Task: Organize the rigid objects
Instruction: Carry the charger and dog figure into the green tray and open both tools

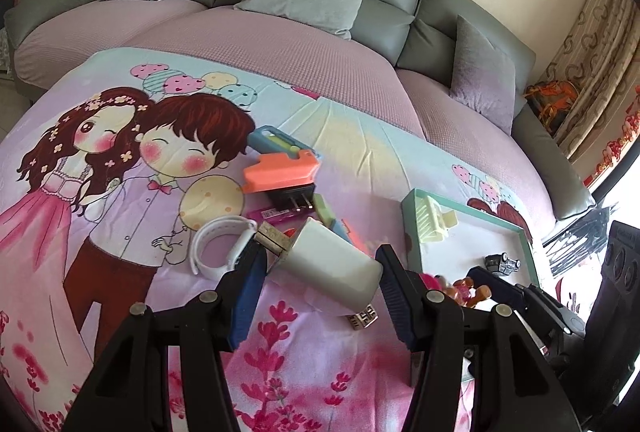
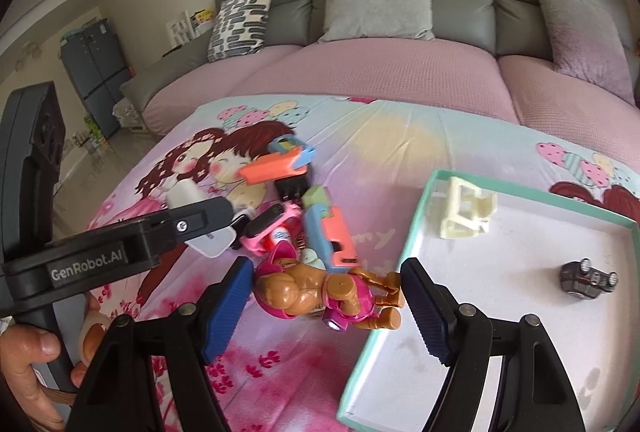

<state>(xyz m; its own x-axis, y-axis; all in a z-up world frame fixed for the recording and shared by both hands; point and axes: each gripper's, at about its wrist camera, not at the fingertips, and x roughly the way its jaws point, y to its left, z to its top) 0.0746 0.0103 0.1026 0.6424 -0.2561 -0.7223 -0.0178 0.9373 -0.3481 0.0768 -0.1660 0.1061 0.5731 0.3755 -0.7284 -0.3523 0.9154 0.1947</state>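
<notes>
My left gripper [image 1: 320,272] is shut on a white charger block [image 1: 332,264], which sits tilted between the blue pads above the cartoon blanket [image 1: 120,159]. My right gripper [image 2: 324,272] is shut on a brown and pink toy dog figure [image 2: 316,292], held beside the left rim of a teal-edged tray [image 2: 416,216]. A cream plastic piece [image 2: 468,211] and a small black toy car [image 2: 588,280] lie in the tray. In the right wrist view the left gripper [image 2: 224,216] shows at the left with the white block [image 2: 212,246] in it.
A pile lies on the blanket: an orange block [image 1: 280,171], a blue phone case [image 1: 276,143], a black plug [image 1: 292,195], a white watch strap [image 1: 220,248] and a pink watch [image 2: 272,224]. Behind stands a grey sofa [image 1: 392,11] with cushions. A hand [image 2: 28,348] grips the left handle.
</notes>
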